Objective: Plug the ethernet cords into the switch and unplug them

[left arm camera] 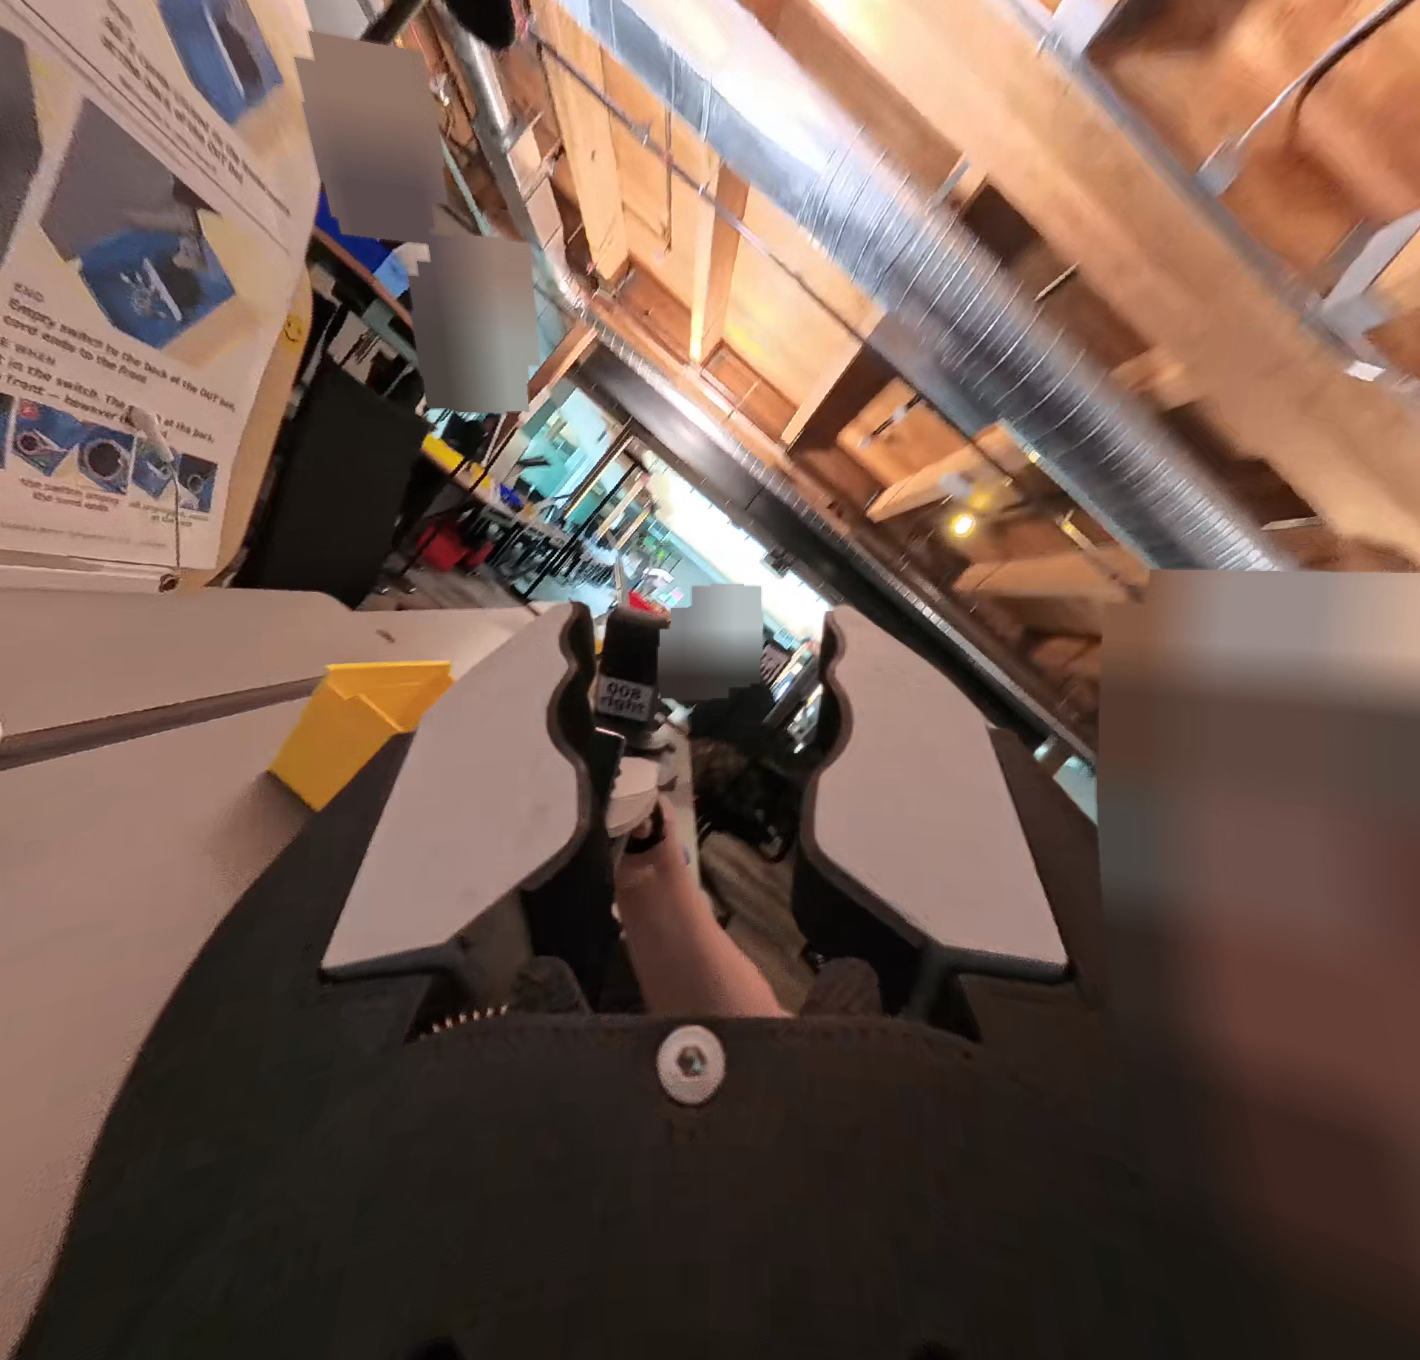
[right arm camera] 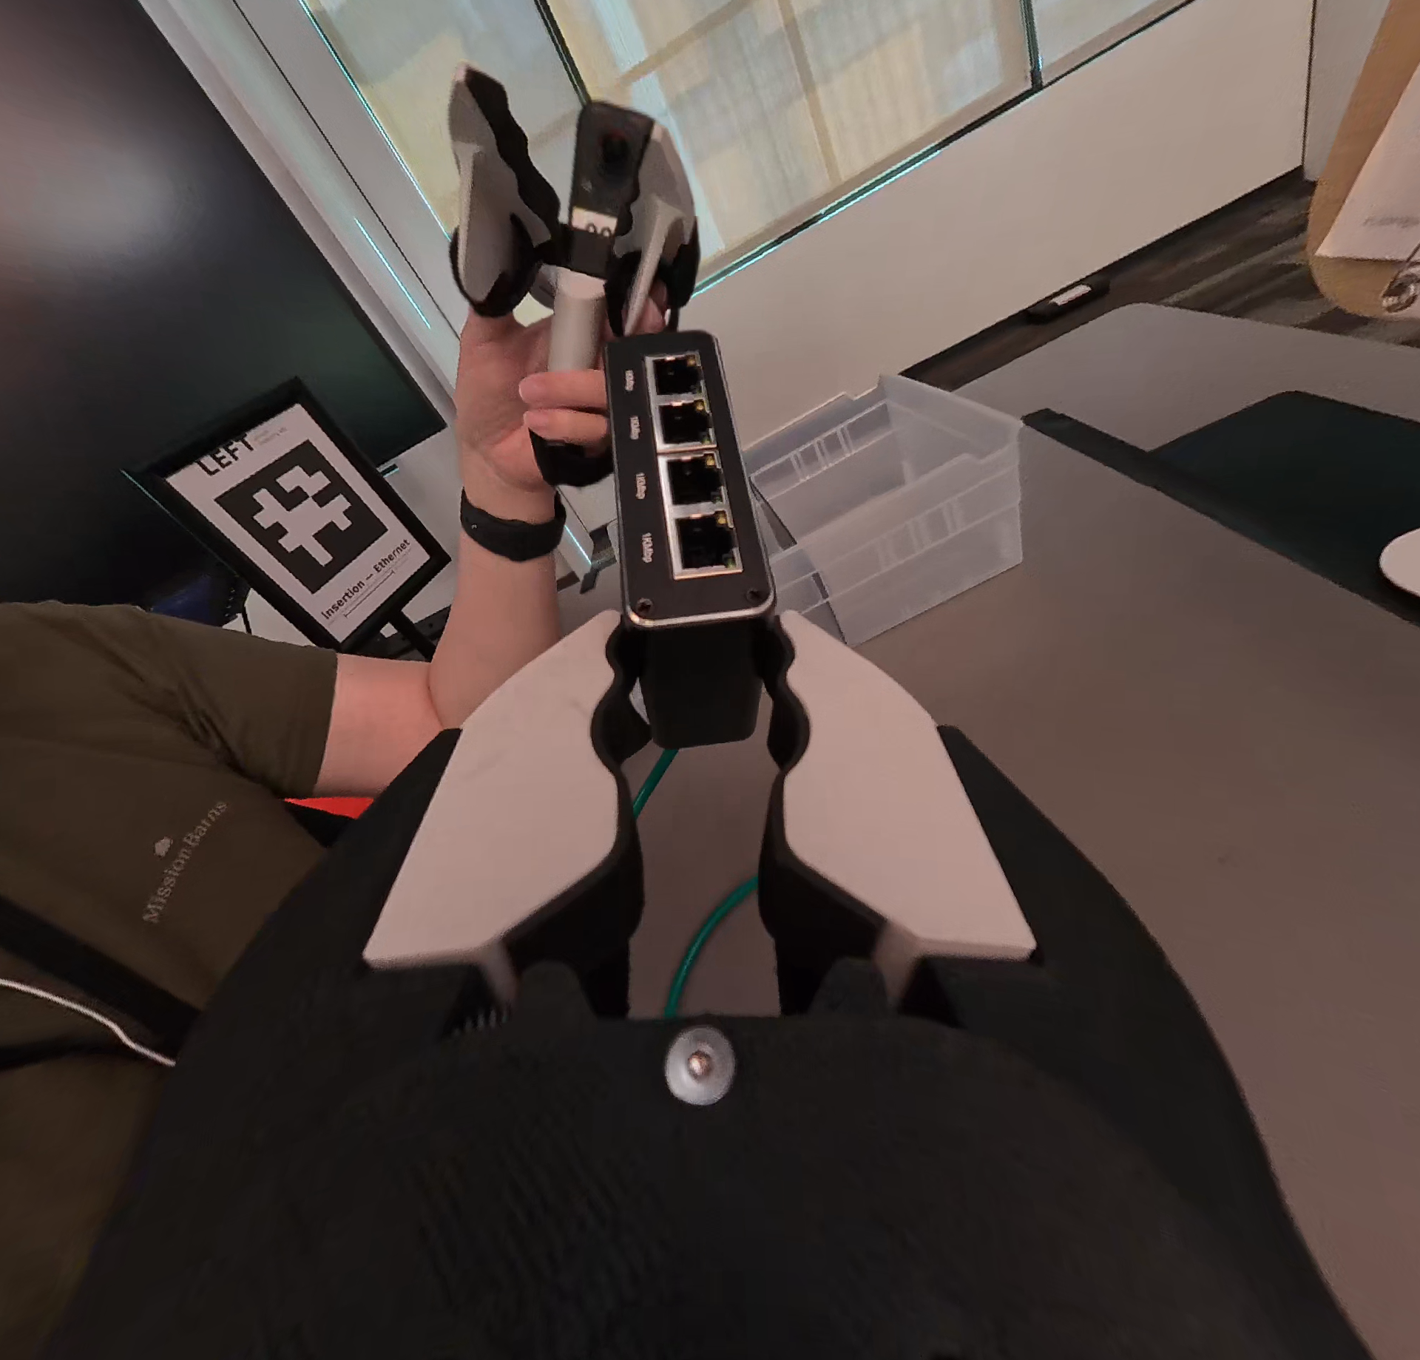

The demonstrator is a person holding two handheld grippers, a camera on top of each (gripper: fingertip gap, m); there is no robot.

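In the right wrist view my right gripper is shut on the near end of a black ethernet switch and holds it upright above the grey table. Its several ports face me and are all empty. A green ethernet cord lies on the table below my fingers. My left gripper is held up in a hand just behind and left of the switch, open and empty. In the left wrist view my left gripper is open, tilted up toward the ceiling. The switch does not show there.
A clear plastic bin stands on the table behind the switch. A framed sign with a black-and-white marker stands at the left. A person's arm reaches across. A yellow bin and a poster are at the left. About 20 cm separates my left fingertips from my right.
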